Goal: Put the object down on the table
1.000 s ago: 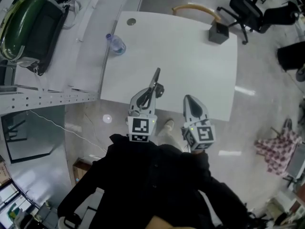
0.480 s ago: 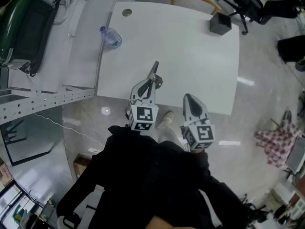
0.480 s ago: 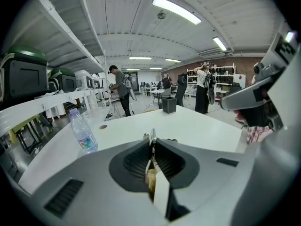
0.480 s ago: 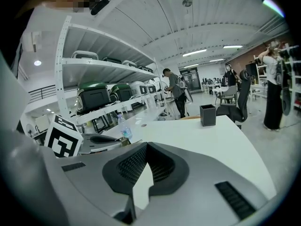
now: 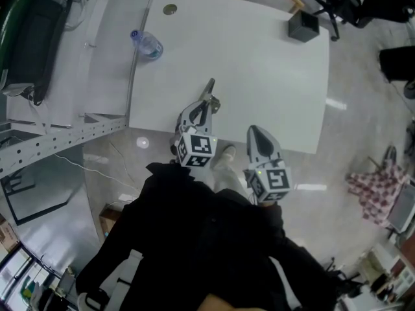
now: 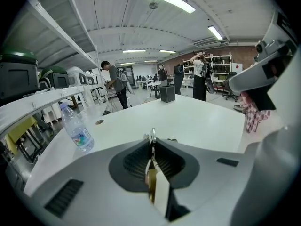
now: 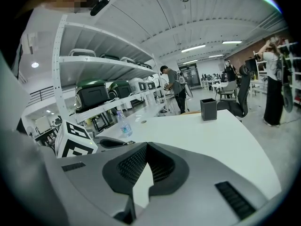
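Observation:
My left gripper [image 5: 200, 110] is shut on a slim metal tool [image 5: 209, 89]. The tool juts forward past the fingertips and hangs over the near edge of the white table [image 5: 259, 63]. In the left gripper view the tool [image 6: 152, 139] stands as a thin upright blade pinched between the ribbed pads, above the tabletop. My right gripper [image 5: 255, 133] hovers at the table's near edge, to the right of the left one. Its jaws meet at the tips in the right gripper view [image 7: 146, 147] with nothing between them.
A clear water bottle [image 5: 146, 44] lies at the table's far left, and a black square holder [image 5: 303, 26] stands at the far right corner. Metal shelving [image 5: 45, 57] runs along the left. Office chairs [image 5: 350, 5] stand beyond the table. People stand far off in the room.
The head view has drifted, so the table sits a little higher in the picture. The left gripper has turned slightly, still holding the tool. The right gripper stays put.

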Demonstrator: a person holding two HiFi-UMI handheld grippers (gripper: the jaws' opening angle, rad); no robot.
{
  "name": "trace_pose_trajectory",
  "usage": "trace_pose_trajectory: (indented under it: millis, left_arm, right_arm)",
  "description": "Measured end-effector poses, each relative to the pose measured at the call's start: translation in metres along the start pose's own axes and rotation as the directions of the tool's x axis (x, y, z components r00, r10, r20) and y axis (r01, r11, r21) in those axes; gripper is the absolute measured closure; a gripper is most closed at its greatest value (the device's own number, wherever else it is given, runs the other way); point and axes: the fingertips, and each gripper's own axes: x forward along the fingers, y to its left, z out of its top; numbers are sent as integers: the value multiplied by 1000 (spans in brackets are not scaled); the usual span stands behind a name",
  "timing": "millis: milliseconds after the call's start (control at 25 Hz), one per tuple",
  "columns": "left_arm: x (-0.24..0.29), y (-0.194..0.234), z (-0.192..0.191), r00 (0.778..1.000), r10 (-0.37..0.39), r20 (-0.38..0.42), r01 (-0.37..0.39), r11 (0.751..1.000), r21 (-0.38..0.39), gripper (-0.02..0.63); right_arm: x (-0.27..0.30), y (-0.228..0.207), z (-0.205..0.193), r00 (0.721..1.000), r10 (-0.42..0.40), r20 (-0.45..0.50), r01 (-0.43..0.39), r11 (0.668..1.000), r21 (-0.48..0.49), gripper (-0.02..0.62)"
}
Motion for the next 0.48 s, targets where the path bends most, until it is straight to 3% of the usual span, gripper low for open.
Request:
trace_pose_trajectory:
  millis: [480]
  left_arm:
    - [32, -12, -22, 997, -21, -76, 26, 997, 67, 574]
  right_arm:
    - [10, -15, 2, 1000, -5, -8, 5, 1000, 12, 594]
